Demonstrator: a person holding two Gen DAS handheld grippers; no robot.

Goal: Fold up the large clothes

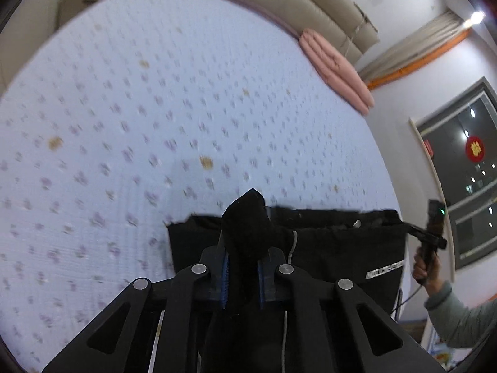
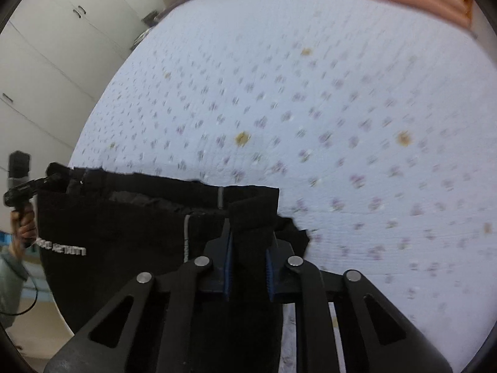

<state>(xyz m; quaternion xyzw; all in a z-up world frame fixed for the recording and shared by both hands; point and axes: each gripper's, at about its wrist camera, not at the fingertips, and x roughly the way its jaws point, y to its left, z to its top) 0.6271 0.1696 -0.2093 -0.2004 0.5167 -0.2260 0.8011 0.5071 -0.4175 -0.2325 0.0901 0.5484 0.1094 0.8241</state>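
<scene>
A pair of black trousers (image 1: pixel 338 258) with a white drawstring and a white logo strip hangs stretched by its waistband above the bed. My left gripper (image 1: pixel 243 267) is shut on one corner of the waistband; the cloth bunches up between its blue pads. My right gripper (image 2: pixel 248 261) is shut on the other waistband corner of the trousers (image 2: pixel 124 227). Each gripper shows small in the other's view, the right one (image 1: pixel 430 239) and the left one (image 2: pixel 21 189), each in the person's hand. The trouser legs hang down out of sight.
A bed with a pale blue flowered sheet (image 1: pixel 155 118) fills the view ahead. A folded pink quilt (image 1: pixel 338 68) lies at the far edge by a beige headboard (image 1: pixel 316 3). White wardrobes (image 2: pixel 52 56) stand to the left, a dark window (image 1: pixel 466 168) to the right.
</scene>
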